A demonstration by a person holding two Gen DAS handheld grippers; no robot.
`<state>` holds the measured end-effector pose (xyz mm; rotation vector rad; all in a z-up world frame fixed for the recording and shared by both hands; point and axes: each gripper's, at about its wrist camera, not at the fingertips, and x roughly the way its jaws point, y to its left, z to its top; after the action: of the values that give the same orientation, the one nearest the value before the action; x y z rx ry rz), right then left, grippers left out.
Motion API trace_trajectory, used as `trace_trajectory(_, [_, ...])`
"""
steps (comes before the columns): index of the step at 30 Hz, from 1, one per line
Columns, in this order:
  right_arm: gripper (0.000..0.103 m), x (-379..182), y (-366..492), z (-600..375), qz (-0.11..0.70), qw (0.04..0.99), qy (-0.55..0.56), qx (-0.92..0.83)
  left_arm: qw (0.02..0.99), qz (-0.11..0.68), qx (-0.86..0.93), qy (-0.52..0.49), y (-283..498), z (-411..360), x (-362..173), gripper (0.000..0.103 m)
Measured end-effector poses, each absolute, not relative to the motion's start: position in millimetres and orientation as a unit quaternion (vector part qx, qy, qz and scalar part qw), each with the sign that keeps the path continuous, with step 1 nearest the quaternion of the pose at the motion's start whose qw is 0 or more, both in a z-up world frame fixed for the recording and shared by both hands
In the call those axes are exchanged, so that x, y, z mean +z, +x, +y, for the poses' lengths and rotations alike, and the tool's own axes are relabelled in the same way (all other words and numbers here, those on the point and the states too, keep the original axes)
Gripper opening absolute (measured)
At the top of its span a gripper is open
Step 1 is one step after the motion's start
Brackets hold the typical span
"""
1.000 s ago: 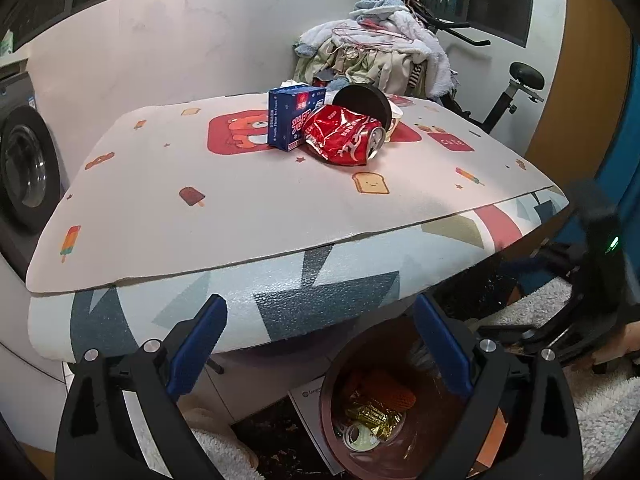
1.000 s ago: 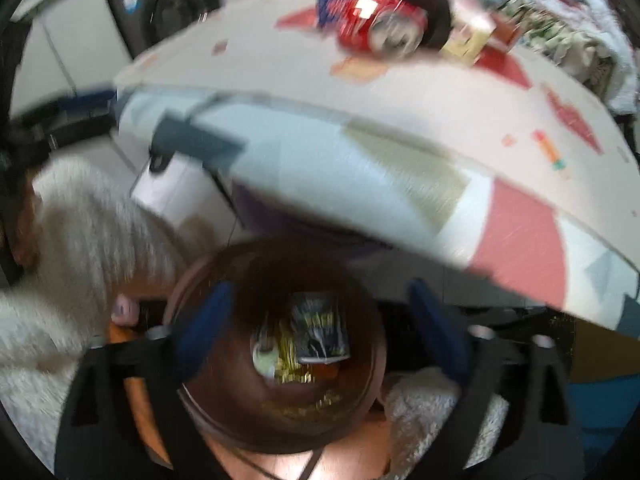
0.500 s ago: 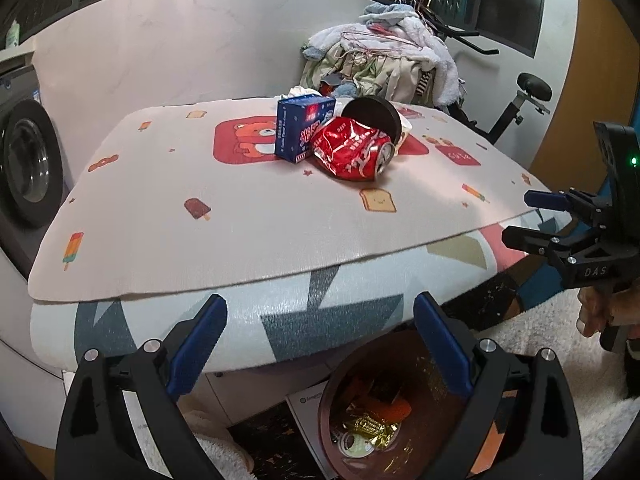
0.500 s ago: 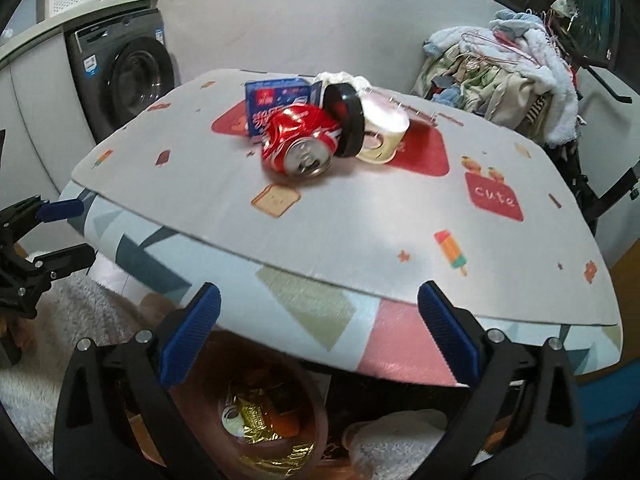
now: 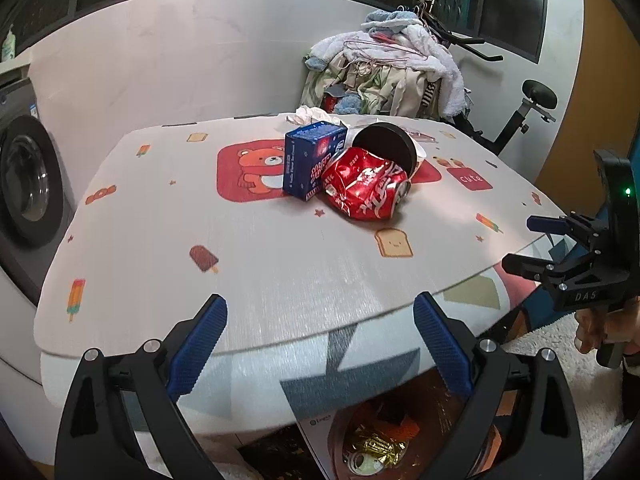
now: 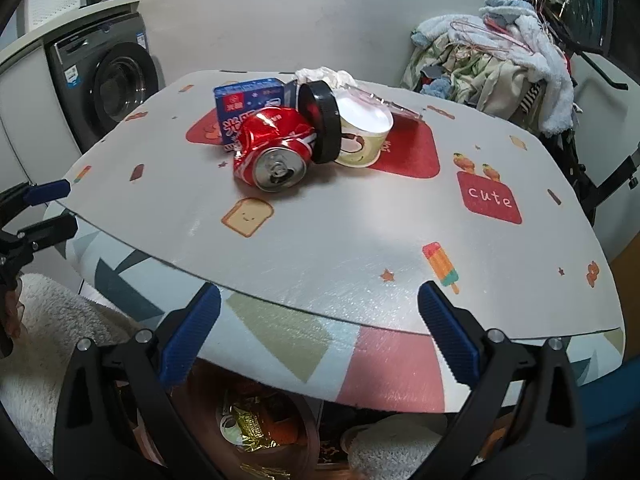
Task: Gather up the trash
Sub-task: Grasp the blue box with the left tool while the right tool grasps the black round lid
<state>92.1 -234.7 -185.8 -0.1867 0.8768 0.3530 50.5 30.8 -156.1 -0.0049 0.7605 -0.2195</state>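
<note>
A home laundry corner: a washer [image 6: 120, 92], a clothes pile [image 5: 384, 76], and an exercise bike [image 5: 520, 120].

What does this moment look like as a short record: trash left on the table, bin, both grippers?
surface: table with cartoon-print mat
trash on table: crushed red can, blue box, black lid leaning on paper cup, crumpled tissue
bin: brown bin below table edge, wrappers inside
left gripper: open, empty
right gripper: open, empty
background: washing machine, clothes pile
</note>
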Motion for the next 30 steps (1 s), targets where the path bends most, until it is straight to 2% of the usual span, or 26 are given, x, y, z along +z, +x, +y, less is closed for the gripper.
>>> trace_trajectory(9, [0.097,-190,131,-239,0.433,0.883,-0.082,0.163,0.928,0.357,-0.109,-0.006,97,36,-143,0.092])
trace_trajectory(17, [0.097,-162,192,-242,0.408,0.894,-0.04,0.18,0.932,0.346,-0.103,-0.014,130,45,-136,0.092])
trace_trajectory(19, [0.088,-156,209,-241,0.399,0.896,-0.028,0.192,0.933,0.344,-0.103,-0.015,136,47,-136,0.092])
trace_trajectory(24, [0.056,-152,244,-219,0.382,0.894,-0.058,0.226,0.933,0.344,-0.105,-0.008,148,45,-139,0.092])
trace_trajectory(29, [0.048,-165,276,-192,0.393,0.883,-0.081,0.246,0.931,0.35,-0.105,-0.007,158,45,-145,0.092])
trace_trajectory(30, [0.042,-168,279,-189,0.396,0.881,-0.085,0.245,0.93,0.352,-0.105,-0.007,161,46,-147,0.092])
